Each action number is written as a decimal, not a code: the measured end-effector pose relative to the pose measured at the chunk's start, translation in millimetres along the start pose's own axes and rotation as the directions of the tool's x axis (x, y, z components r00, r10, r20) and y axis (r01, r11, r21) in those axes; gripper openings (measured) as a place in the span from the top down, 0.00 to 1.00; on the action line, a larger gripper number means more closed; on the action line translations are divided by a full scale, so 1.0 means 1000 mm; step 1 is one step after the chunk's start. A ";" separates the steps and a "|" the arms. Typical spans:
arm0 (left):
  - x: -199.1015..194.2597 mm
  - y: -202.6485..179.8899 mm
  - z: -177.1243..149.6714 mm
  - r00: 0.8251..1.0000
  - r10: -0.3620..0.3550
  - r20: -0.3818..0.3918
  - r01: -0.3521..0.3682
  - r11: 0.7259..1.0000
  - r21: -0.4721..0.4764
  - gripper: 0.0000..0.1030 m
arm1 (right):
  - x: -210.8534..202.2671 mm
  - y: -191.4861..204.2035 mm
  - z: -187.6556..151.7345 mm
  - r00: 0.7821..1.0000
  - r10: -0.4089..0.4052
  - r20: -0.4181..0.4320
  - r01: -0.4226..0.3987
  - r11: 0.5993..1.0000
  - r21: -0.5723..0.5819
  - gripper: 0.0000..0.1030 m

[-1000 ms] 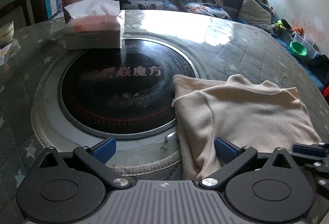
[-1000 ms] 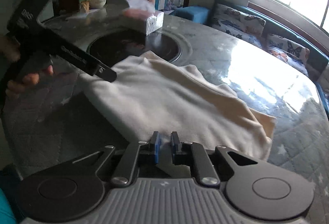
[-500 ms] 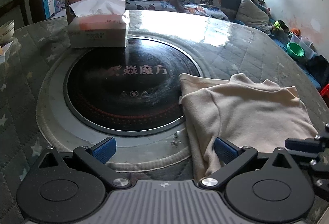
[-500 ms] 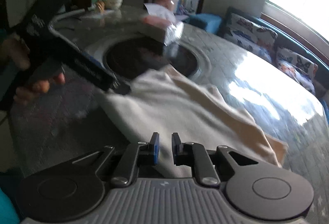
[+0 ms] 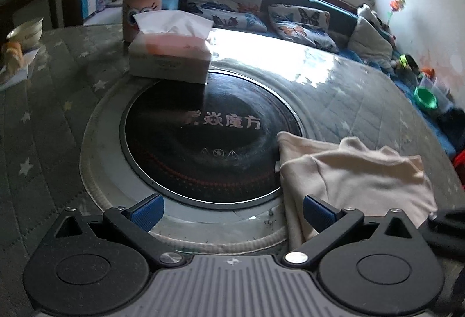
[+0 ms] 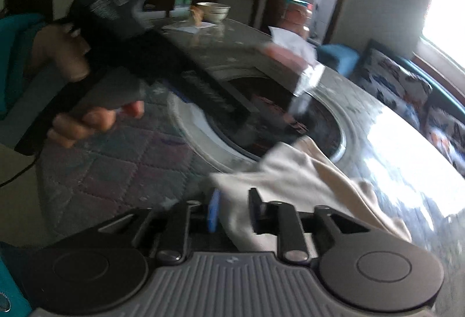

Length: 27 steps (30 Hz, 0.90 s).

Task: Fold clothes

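Right gripper (image 6: 232, 212): jaws now parted a little, with a fold of the cream knit garment (image 6: 293, 183) running between the blue pads. At 1.0 s and 0.5 s ago the same pads sat almost together with only a thin slit. Contact is blurred, so I can't tell if it is pinching the cloth or letting it go.

Left gripper (image 5: 231, 211): jaws spread wide, nothing between them, same as in both earlier frames. Its right pad sits at the garment's near-left edge.

Garment (image 5: 348, 174) lies at 4 o'clock of the black round glass cooktop (image 5: 203, 139), one corner lapping the cooktop rim. It is doubled over, a top layer on a lower one. Whether more folds are due, the pictures don't settle.

Other deltas:
- Left view has come nearer and lower; the white-and-pink tissue box (image 5: 171, 58) at 11 o'clock of the cooktop looms larger.
- Right view has swung left; the hand (image 6: 72, 90) on the left tool's handle fills more of it at 10 o'clock, heavy motion blur.
- Garment's left edge looks bunched and lifted in the right view, where it lay flatter 1.0 s ago.
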<state>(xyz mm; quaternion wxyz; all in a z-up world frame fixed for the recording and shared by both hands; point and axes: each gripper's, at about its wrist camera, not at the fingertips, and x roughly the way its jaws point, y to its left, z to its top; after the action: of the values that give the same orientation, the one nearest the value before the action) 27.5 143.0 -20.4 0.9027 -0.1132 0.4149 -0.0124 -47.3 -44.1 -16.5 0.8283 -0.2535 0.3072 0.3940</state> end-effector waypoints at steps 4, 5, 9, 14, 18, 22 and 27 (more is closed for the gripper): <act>0.001 -0.001 -0.002 0.998 -0.051 -0.028 0.050 0.997 -0.051 0.00 | 0.021 0.022 0.001 0.999 -0.031 -0.026 0.027 0.992 -0.120 0.64; 0.002 -0.001 -0.003 0.998 -0.059 -0.035 0.056 0.997 -0.060 0.00 | 0.025 0.028 0.000 0.998 -0.051 -0.031 0.046 0.988 -0.148 0.65; 0.008 -0.001 -0.004 0.993 -0.102 -0.061 0.093 0.986 -0.136 0.00 | 0.021 0.021 -0.001 0.997 -0.070 -0.013 0.068 0.993 -0.098 0.86; 0.017 -0.004 -0.004 0.984 -0.156 -0.089 0.131 0.962 -0.238 0.00 | 0.002 -0.004 0.001 0.999 -0.025 0.042 0.022 0.997 0.074 0.88; 0.023 -0.014 -0.002 0.976 -0.199 -0.090 0.166 0.943 -0.290 0.00 | -0.013 -0.022 0.000 0.996 0.011 0.090 -0.027 0.983 0.183 0.89; 0.027 -0.030 0.000 0.966 -0.243 -0.094 0.209 0.939 -0.273 0.09 | -0.025 -0.033 -0.006 0.990 0.040 0.137 -0.072 0.968 0.239 0.89; 0.035 -0.037 -0.002 0.953 -0.288 -0.088 0.248 0.916 -0.314 0.42 | -0.037 -0.038 -0.015 0.981 0.060 0.187 -0.110 0.957 0.268 0.89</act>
<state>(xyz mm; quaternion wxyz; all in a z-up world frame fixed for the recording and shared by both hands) 51.8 102.2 -39.5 0.8353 -0.3033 0.4514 -0.0809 -40.2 -94.1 6.4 0.8619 -0.0855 0.2953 0.4032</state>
